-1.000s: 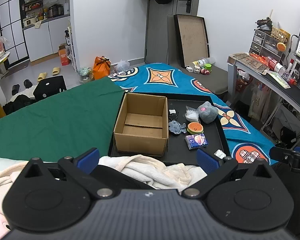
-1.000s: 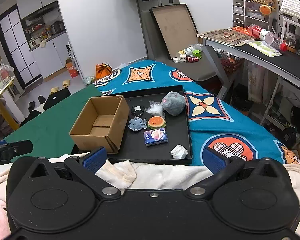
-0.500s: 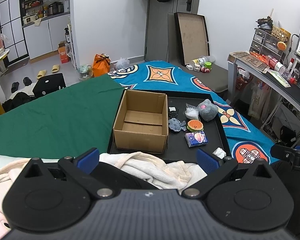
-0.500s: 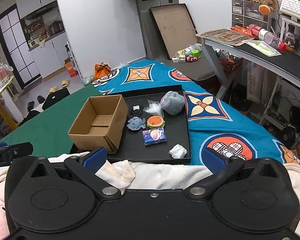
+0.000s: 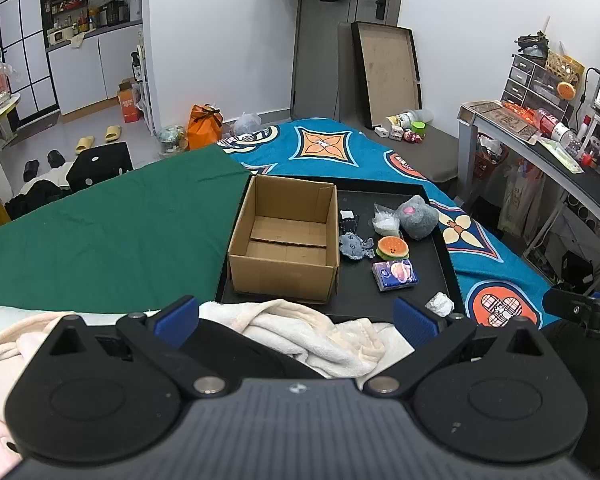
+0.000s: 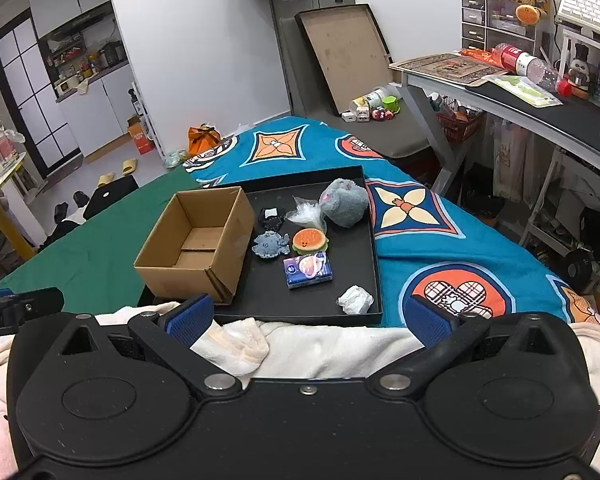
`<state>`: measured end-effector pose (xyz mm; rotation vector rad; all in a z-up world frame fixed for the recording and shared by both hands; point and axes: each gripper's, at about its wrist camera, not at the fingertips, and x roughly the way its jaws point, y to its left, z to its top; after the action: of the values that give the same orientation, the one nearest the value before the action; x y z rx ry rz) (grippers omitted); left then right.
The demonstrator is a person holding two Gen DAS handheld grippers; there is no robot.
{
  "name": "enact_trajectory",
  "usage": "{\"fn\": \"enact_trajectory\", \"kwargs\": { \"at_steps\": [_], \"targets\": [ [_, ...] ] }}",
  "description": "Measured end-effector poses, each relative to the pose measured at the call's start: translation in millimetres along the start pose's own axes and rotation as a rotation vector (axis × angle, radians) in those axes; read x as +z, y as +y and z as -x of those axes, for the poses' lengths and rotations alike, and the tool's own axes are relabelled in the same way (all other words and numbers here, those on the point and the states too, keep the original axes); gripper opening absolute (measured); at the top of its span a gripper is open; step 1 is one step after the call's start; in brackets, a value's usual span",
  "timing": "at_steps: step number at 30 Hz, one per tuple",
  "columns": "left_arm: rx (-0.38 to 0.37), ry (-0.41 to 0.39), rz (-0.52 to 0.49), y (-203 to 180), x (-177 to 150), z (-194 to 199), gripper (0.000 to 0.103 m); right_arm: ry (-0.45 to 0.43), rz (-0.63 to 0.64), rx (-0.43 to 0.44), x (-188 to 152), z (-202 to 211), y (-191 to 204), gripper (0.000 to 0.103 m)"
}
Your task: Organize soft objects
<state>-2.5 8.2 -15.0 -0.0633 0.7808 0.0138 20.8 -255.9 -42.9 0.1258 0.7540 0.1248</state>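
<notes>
Both wide-open, empty grippers, left gripper (image 5: pixel 296 318) and right gripper (image 6: pixel 308 316), have drifted slightly, hovering above a cream fleece blanket (image 6: pixel 340 346). Beyond, a shallow black tray (image 6: pixel 374 280) holds an empty brown cardboard box (image 6: pixel 196 244), a grey plush ball (image 6: pixel 346 208), a burger-shaped squishy (image 6: pixel 310 241), a blue tissue packet (image 6: pixel 308 269) and what looks like crumpled white paper (image 6: pixel 355 300).

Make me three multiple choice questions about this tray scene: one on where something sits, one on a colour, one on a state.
1. Where does the cardboard box sit on the black tray?
A. its left side
B. its right side
C. off the tray

2. What colour is the big plush?
A. yellow
B. grey
C. red

3. What is in the box?
A. the tissue pack
B. the plush burger
C. nothing

Answers: A, the soft things lie to its right; B, its fur is grey; C, only its bare floor shows.
</notes>
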Motion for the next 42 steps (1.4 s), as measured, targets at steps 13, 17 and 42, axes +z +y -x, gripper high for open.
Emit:
{"fn": "enact_trajectory", "kwargs": {
  "at_steps": [13, 17, 42],
  "targets": [
    [0.012, -0.005, 0.016, 0, 1, -11, 0.102, -0.004, -0.025, 0.033, -1, -13, -11, 0.103],
    [0.012, 0.000, 0.025, 0, 2, -22, 0.102, 0.003, -0.052, 0.035, -3, -23, -21, 0.103],
    [-0.062, 0.066, 0.054, -33, 14, -113, 0.100, 0.141, -0.201, 0.096, -14, -126, -69, 0.058]
  ]
}}
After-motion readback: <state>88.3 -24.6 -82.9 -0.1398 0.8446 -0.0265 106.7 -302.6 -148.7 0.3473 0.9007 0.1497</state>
